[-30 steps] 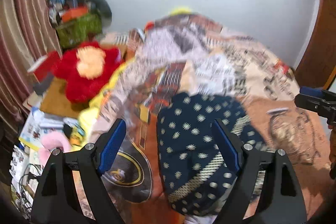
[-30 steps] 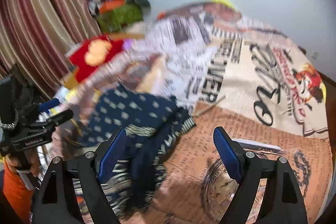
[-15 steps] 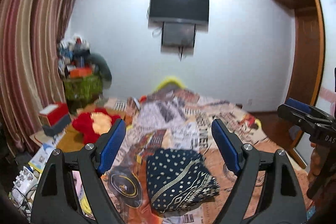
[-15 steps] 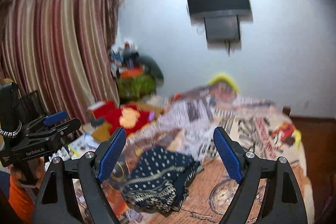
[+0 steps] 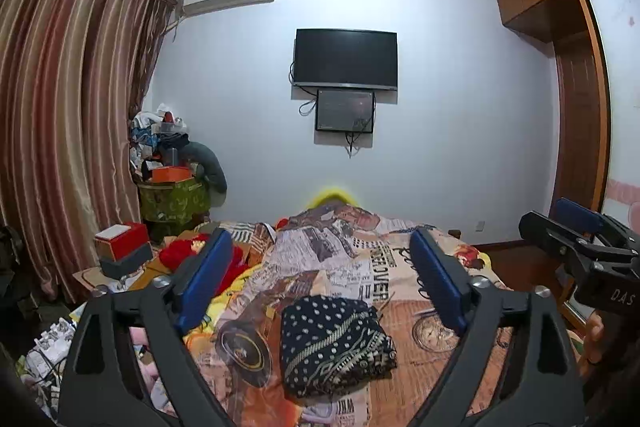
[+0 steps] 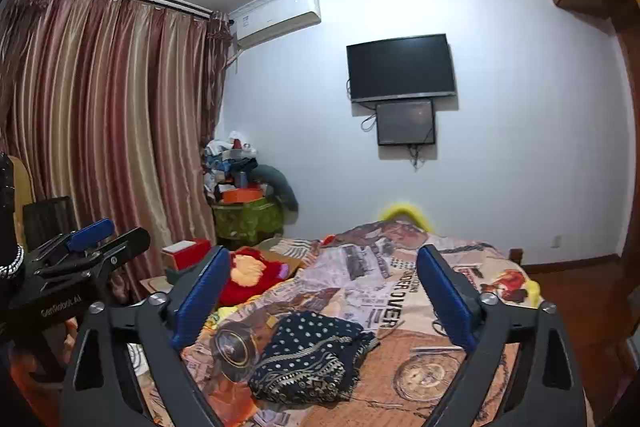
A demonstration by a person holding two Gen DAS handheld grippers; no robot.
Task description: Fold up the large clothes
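Your bed (image 5: 452,379), spread with a newspaper-print cover, fills the room's near half. Both your left gripper (image 5: 320,287) and right gripper (image 6: 322,297) hang above it, jaws spread wide and empty. The dark dotted garment (image 5: 334,343) lies folded near the bed's near edge. Folding looks finished; next, probably fetch another piece. Beyond hangs the television (image 5: 346,59).
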